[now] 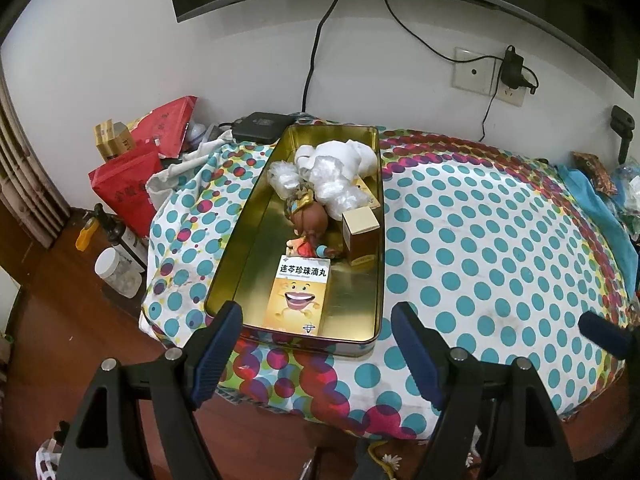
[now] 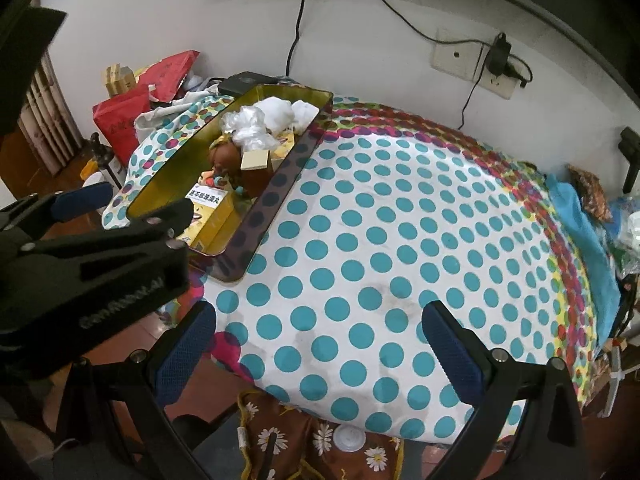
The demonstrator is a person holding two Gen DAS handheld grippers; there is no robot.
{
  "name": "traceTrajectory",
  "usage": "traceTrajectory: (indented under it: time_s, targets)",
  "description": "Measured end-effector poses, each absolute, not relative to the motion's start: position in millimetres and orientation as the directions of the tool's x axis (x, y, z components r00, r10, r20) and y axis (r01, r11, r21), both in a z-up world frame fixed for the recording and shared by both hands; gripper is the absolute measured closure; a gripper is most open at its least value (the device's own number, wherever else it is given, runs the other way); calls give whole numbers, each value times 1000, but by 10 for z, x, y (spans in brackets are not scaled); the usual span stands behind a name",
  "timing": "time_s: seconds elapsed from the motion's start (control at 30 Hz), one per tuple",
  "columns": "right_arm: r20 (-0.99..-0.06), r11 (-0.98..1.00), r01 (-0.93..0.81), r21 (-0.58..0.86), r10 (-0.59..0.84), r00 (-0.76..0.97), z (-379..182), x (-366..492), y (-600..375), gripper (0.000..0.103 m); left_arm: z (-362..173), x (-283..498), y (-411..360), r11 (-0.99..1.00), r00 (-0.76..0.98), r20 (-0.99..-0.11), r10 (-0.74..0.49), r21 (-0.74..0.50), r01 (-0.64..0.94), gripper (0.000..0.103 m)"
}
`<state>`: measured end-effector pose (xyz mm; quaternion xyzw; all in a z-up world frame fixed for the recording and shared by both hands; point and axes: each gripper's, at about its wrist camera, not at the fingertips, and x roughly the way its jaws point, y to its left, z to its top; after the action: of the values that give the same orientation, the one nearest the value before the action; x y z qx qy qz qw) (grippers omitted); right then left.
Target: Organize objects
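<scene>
White wall, a dark wall-mounted television and a round table under a polka-dot cloth (image 2: 360,240) make up the setting. On that cloth, toward its left side, lies a long rectangular gold metal tin (image 1: 236,252), open at the top, its long axis running away from the cameras toward the wall. Inside it, nearest the front rim, rests a yellow medicine carton with a cartoon mouth (image 1: 298,296), lengthwise along the tin; behind it lies a small brown-headed doll figure (image 1: 308,220), beside that a small gold cardboard box (image 1: 360,236) against the right wall, and at the far end a heap of clear plastic wrap and white cloth (image 1: 336,168). No loose item shows on the open cloth to the right. The left gripper (image 1: 318,344) hovers just short of the tin's near end, jaws spread wide and empty, roughly straddling the tin's width, so the carton lies straight ahead of it. The right gripper (image 2: 320,344), likewise spread and empty, faces bare cloth, with the tin well off to its left. Judgement: sorting appears largely complete; any further handling of the tin falls to the left gripper, which is nearer.
</scene>
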<state>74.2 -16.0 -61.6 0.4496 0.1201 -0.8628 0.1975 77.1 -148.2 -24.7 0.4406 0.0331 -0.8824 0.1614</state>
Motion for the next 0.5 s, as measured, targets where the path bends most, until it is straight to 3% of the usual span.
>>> traceTrajectory:
  time_s: [0.5]
  targets:
    - [-818, -905, 423, -46, -208, -536, -466, 664, -120, 1, -206, 818, -1555, -943, -561, -784, -264, 87, 322, 24]
